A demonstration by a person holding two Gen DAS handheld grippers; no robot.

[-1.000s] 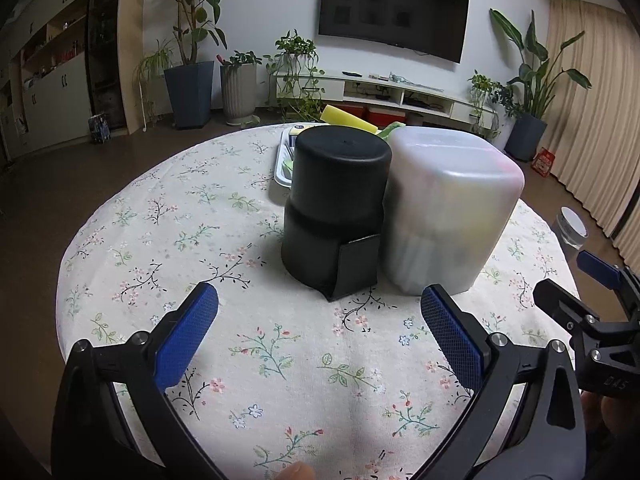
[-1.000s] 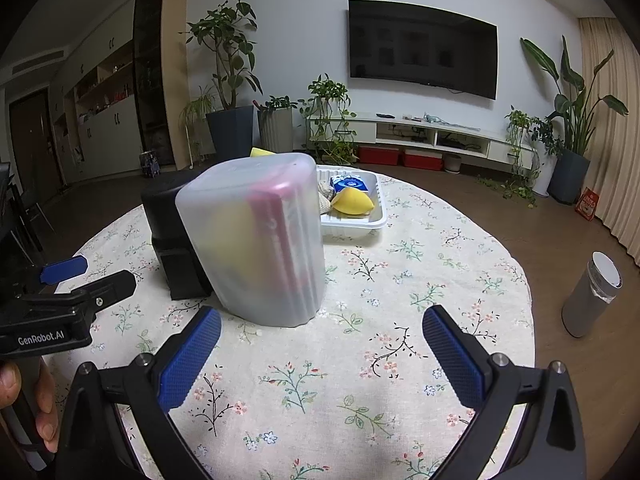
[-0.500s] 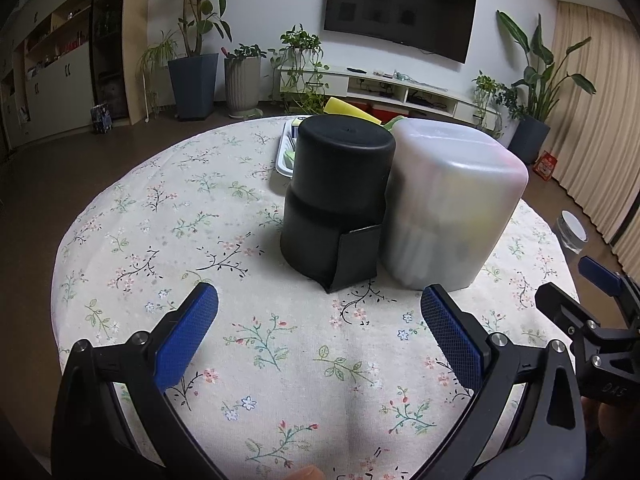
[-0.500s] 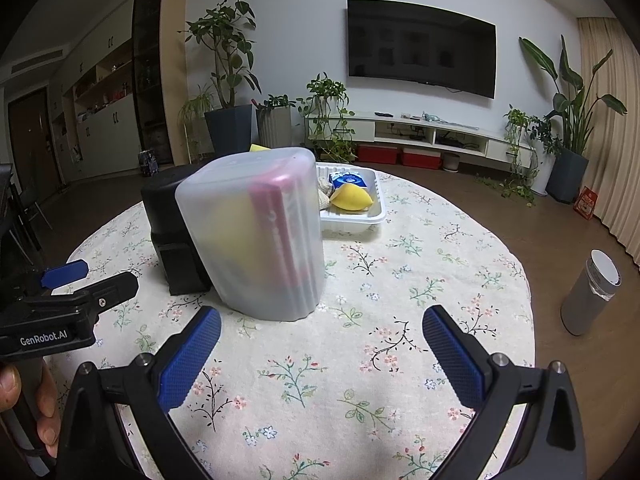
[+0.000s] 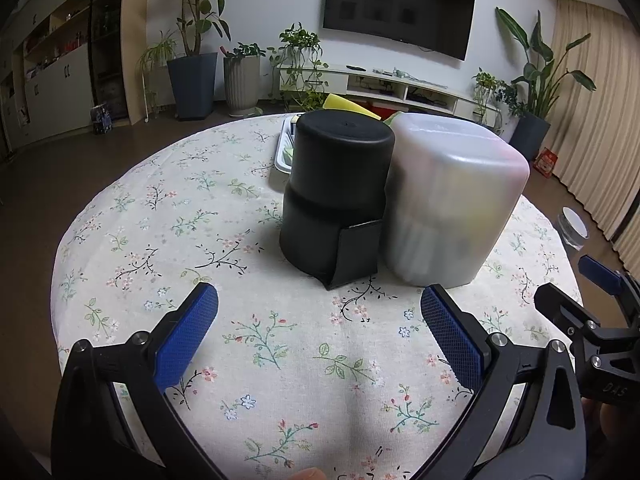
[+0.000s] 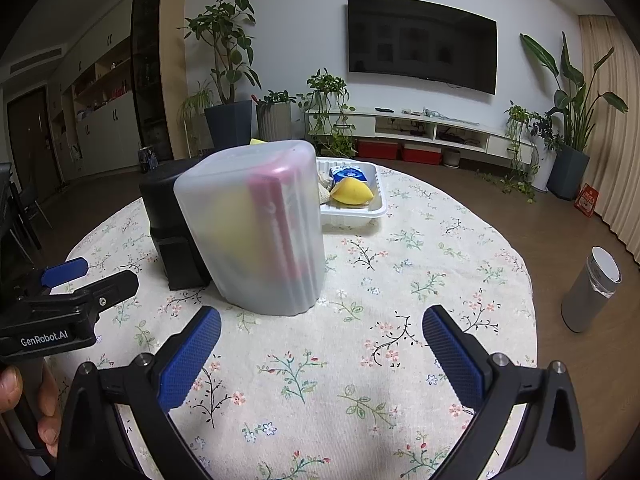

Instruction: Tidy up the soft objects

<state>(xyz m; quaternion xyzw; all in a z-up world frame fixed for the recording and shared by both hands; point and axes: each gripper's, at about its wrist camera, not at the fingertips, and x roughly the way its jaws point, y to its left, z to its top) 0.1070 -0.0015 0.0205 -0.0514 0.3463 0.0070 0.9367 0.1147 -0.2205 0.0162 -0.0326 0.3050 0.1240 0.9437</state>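
Over the last second the left wrist view has eased slightly back and up, so more tablecloth shows in front of the two containers; the right wrist view is almost unchanged. Left gripper [image 5: 318, 312] hangs over the floral tablecloth [image 5: 280, 360] with its blue pads [image 5: 186, 334] spread wide, gripping nothing. Right gripper [image 6: 320, 334] likewise spread wide and empty, blue pads [image 6: 452, 354] hovering above the cloth near the table edge. Just ahead of both stands a translucent white container [image 6: 256, 228], inverted, domed side up; through its cloudy wall a pink upright shape and a yellow mass show, neither sharp enough to name. Pressed against its side is a black cylindrical container [image 5: 334, 196], also upside down, with a black flap sticking out at its base; contents hidden. Behind them, at the far side of the round table, sits a white tray [image 6: 356, 210] holding the soft objects: a yellow wedge-shaped sponge [image 6: 352, 194], a blue-and-white packet [image 6: 350, 174], and something pale beside them, partly blocked by the translucent container. In the left view the tray is mostly hidden behind the black container, with only a yellow corner above it. A grey cylindrical bin [image 6: 592, 290] stands on the floor, well apart from the table.
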